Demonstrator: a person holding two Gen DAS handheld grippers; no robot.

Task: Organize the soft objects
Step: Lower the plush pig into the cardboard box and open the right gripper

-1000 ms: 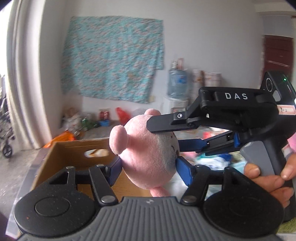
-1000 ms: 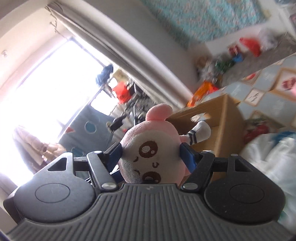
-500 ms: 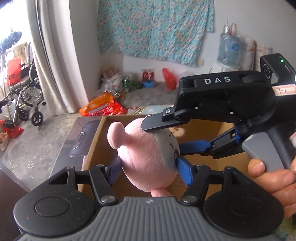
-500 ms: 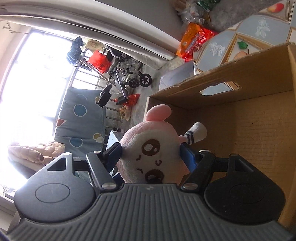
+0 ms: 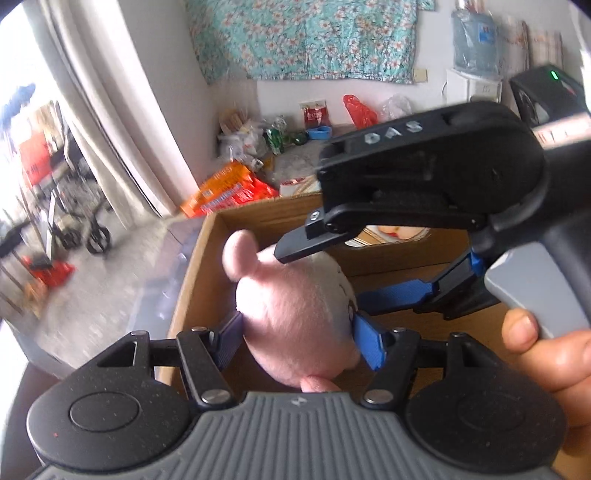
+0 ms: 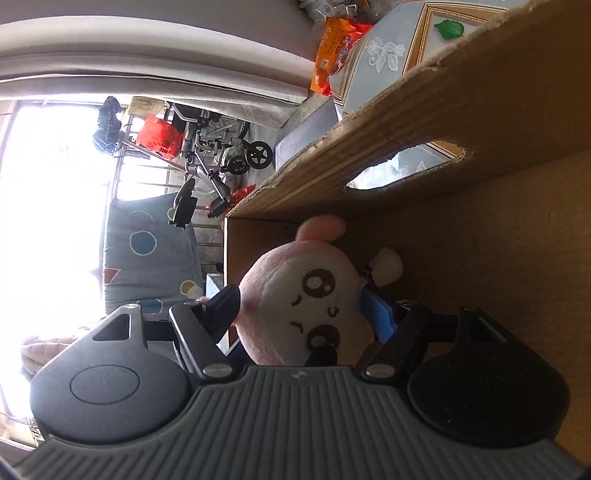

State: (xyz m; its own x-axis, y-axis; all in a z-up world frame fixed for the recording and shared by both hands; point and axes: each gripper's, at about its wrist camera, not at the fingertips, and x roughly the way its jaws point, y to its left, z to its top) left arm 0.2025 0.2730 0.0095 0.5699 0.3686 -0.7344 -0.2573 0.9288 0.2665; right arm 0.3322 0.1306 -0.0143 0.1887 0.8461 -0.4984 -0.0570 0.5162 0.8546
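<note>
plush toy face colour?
White with brown eyes; the plush toy is otherwise pink. Best in the right wrist view.

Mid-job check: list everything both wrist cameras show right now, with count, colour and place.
pink round plush toy: one, pink with a white face, over the box's open top, between both tongs
brown cardboard box: one, brown, below the toy, handle hole in one wall
orange snack packets: a few, orange, on the floor beyond the box
turquoise floral cloth: one, on the far wall
blue water bottle: one, top right by the wall
wheelchair: one, grey, by the window
left tongs: one, blue pads pressing the toy's sides
right tongs: one, just been opening, toy between pads that touch it
hand: one, on the right tongs' grip
</note>
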